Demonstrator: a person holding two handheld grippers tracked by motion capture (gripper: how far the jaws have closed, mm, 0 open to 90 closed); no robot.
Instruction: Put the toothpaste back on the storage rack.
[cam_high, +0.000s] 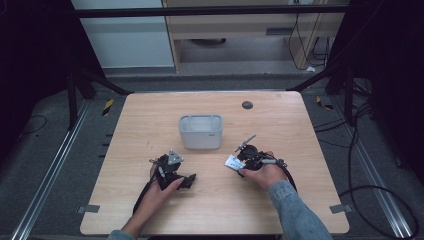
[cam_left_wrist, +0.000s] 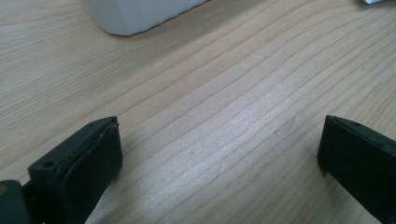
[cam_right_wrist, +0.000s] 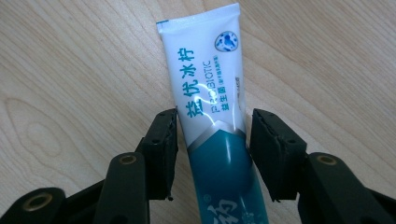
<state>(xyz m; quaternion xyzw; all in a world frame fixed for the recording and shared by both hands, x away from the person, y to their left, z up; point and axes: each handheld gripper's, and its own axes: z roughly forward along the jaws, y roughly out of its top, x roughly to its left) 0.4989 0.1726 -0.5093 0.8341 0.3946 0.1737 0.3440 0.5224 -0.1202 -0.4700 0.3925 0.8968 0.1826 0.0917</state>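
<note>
Pale wood grain runs across the table where a person works with a two-jaw gripper in each hand. The right gripper lies low over a toothpaste tube, white at its flat crimped end and teal toward the cap end, printed with blue Chinese characters and the word "PROBIOTIC". In the right gripper view the tube lies flat on the wood and runs lengthwise between the two black jaws, its crimped end pointing away from the camera. The left pad sits against the tube's edge, or very nearly so; a thin strip of wood shows between the right pad and the tube's other edge, so the jaws bracket the tube without yet clamping it.

From the high view the tube rests just left of the right hand, in front of and slightly right of a white, open-topped plastic bin that stands near the table's middle. A denim sleeve covers the right forearm.

The left gripper, held in the left hand, sits on the person's left, well apart from the tube. In the left gripper view its jaws stand wide, bare wood between them, the bin's lower corner at the top of the frame.
</note>
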